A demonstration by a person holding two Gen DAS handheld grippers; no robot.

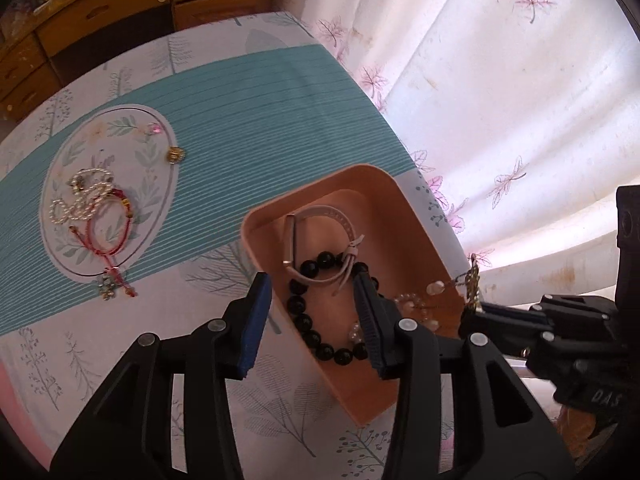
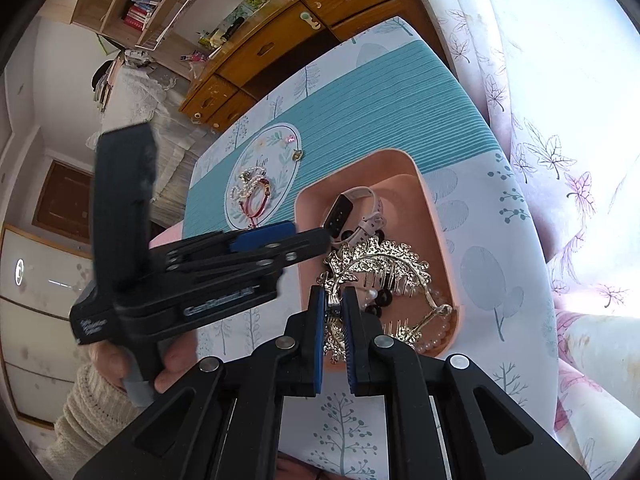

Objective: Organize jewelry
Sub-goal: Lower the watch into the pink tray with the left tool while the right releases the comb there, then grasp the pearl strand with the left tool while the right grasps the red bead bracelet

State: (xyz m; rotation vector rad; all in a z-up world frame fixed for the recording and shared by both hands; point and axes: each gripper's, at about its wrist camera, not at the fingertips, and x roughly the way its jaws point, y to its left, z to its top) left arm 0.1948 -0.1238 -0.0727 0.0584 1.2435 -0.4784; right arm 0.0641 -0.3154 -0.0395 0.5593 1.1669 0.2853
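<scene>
Covering the table (image 1: pixel 304 128) is a teal and white leaf-print cloth, and a slip on this smooth sheet is the broadest risk: the peach tray (image 1: pixel 408 216) sits close to the table's curtain-side edge, so a knock from either tool could slide it toward that edge.

Inside the tray lie a pink watch (image 1: pixel 320 216), a black bead bracelet (image 1: pixel 316 336) and a pale bead strand (image 2: pixel 436 340). The gold hair comb (image 2: pixel 384 264) hangs over them, pinched at one end by the right tool (image 2: pixel 334 312), whose jaws stand narrow on the comb's ornate edge. Its teeth point down among the beads, so I judge that they could snag the strands and drag them about when the comb is let go or shifted.

The left tool (image 1: pixel 308 316) is partly open with nothing between its pads, one finger (image 1: pixel 370 320) inside the tray above the black beads, the other (image 1: pixel 254 320) outside the wall. Straddling the wall like that, it could tip or shove the tray if it drops or closes.

Well apart on the cloth's round motif, a pearl strand (image 1: pixel 82 196), a red cord bracelet (image 1: pixel 108 232) and small charms (image 1: pixel 176 155) are not yet gathered; the cord and pearls overlap and may tangle when lifted.
</scene>
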